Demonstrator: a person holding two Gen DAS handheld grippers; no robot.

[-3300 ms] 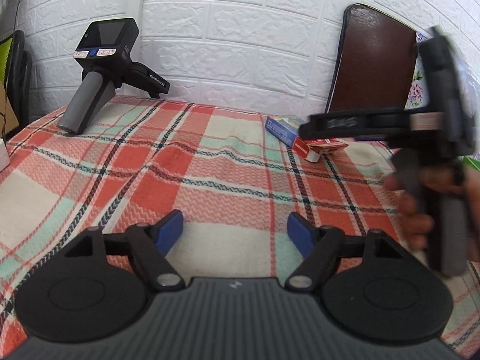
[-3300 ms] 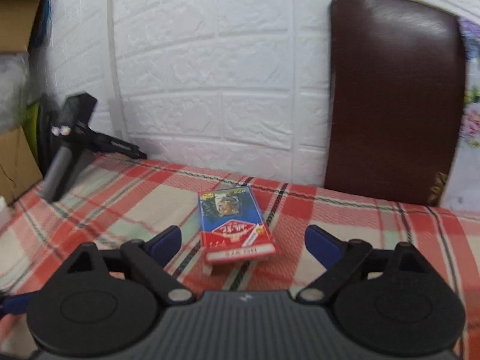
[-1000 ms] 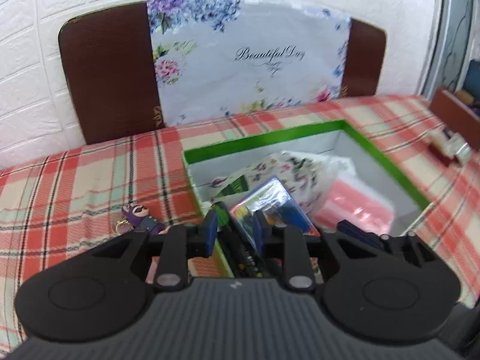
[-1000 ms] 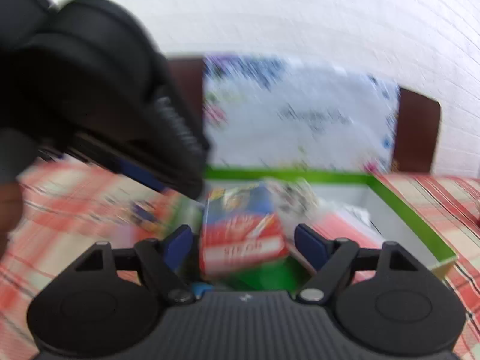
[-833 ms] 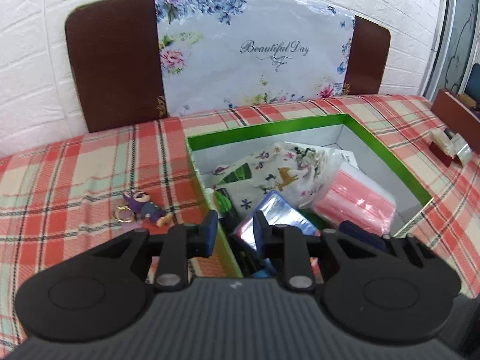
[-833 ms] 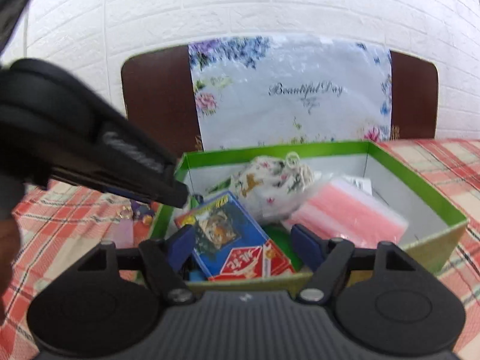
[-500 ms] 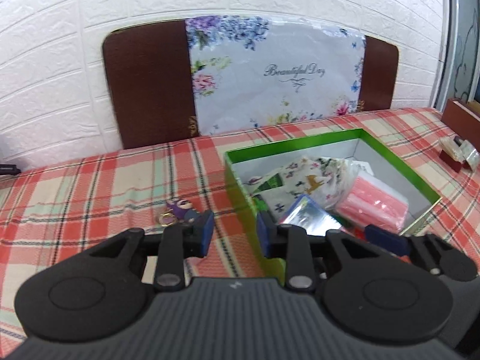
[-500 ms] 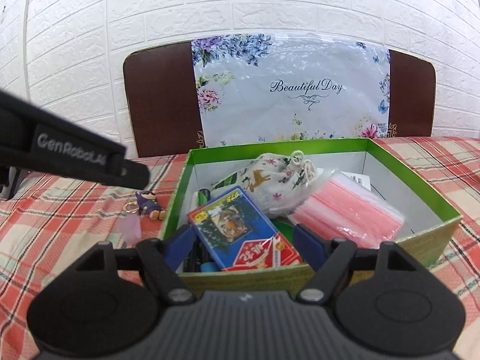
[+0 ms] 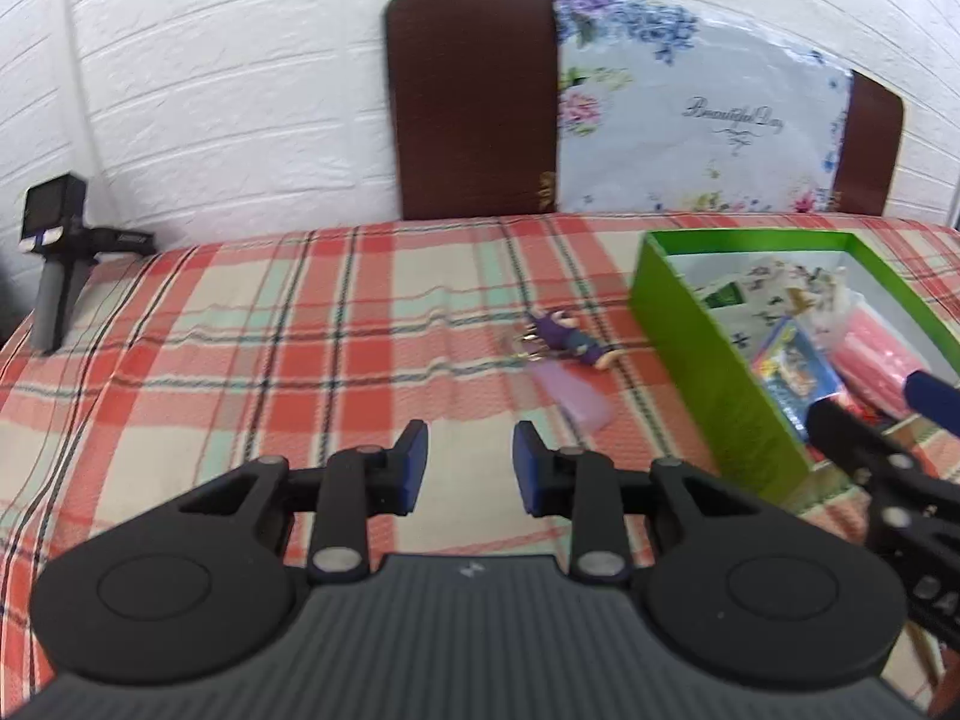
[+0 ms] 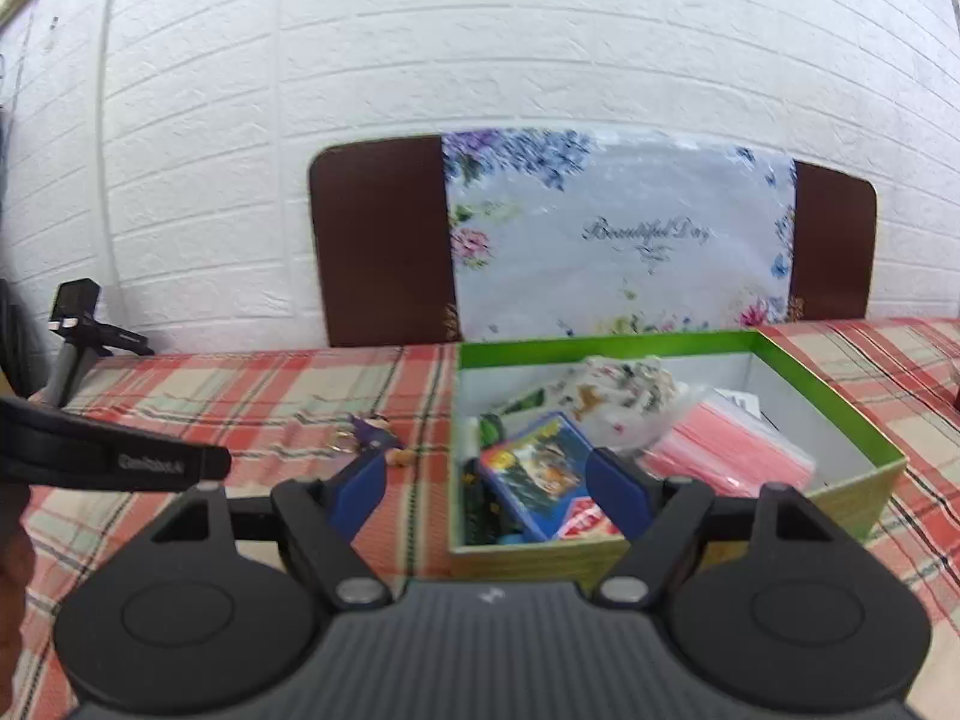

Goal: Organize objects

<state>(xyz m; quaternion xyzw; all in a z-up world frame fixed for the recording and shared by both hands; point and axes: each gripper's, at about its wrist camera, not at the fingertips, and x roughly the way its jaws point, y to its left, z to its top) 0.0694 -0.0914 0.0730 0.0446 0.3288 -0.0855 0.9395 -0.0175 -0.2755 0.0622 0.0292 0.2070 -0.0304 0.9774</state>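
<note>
A green box (image 10: 828, 390) stands on the plaid cloth and holds a blue and red card pack (image 10: 540, 474), a floral pouch (image 10: 618, 390) and pink bags (image 10: 732, 444). My right gripper (image 10: 489, 492) hovers open in front of the box's near wall, with nothing between its fingers. My left gripper (image 9: 468, 471) is over bare cloth left of the box (image 9: 708, 360), its jaws a narrow gap apart and empty. A purple keychain figure (image 9: 570, 342) with a pale pink tag (image 9: 570, 396) lies on the cloth just beyond it. The card pack (image 9: 798, 372) shows inside the box.
A spare handheld gripper (image 9: 54, 276) stands at the back left near the table's edge. A brown board with a floral sheet (image 9: 474, 108) leans on the white brick wall behind the table. The left gripper's black body (image 10: 120, 462) crosses the right wrist view's left side.
The card pack was between the right jaws and now lies in the box, with that gripper drawn back. The left gripper has swung left off the box, jaws slightly wider.
</note>
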